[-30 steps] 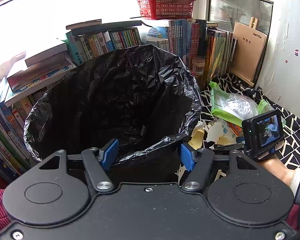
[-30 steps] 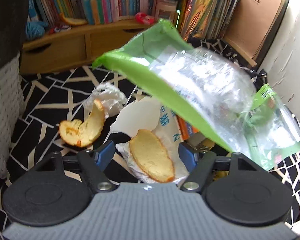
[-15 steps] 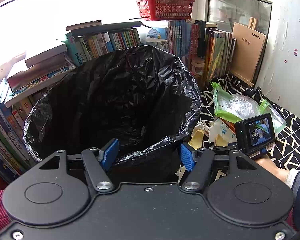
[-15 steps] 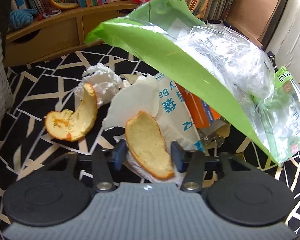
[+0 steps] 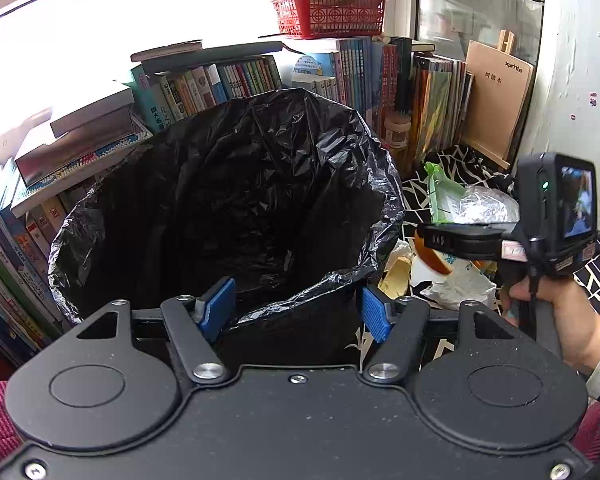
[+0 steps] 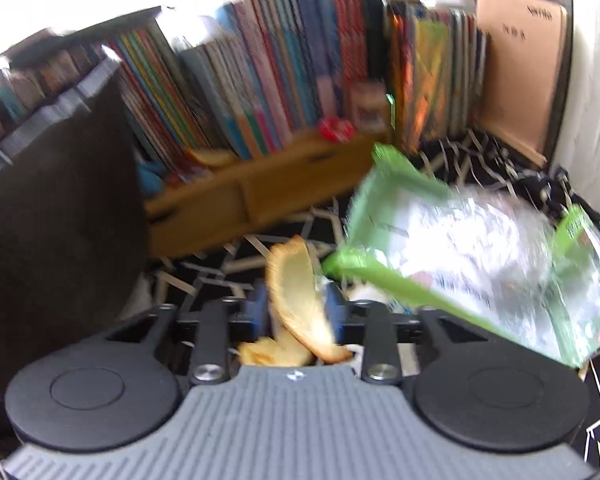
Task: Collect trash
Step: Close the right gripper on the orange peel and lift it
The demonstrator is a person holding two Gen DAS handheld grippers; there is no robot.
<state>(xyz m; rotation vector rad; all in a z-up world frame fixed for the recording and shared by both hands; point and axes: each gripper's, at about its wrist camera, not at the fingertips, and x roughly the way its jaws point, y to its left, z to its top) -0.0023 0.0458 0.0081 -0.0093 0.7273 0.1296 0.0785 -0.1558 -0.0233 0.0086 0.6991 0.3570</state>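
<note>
The trash bin, lined with a black bag, fills the left wrist view. My left gripper is shut on its near rim. To its right, my right gripper hangs raised over the litter pile, held by a hand. In the blurred right wrist view the right gripper has an orange peel upright between its blue pads, its jaws still closing on it. A green and clear plastic bag lies just right of the peel. The dark bin stands at the left.
A white paper wrapper and another peel lie on the black-and-white patterned cloth. Rows of books and a wooden drawer shelf stand behind. A red basket tops the books. A white wall closes the right side.
My right gripper closed on the orange peel and rose with it off the cloth, tilting up towards the shelf. The left gripper and bin stayed still.
</note>
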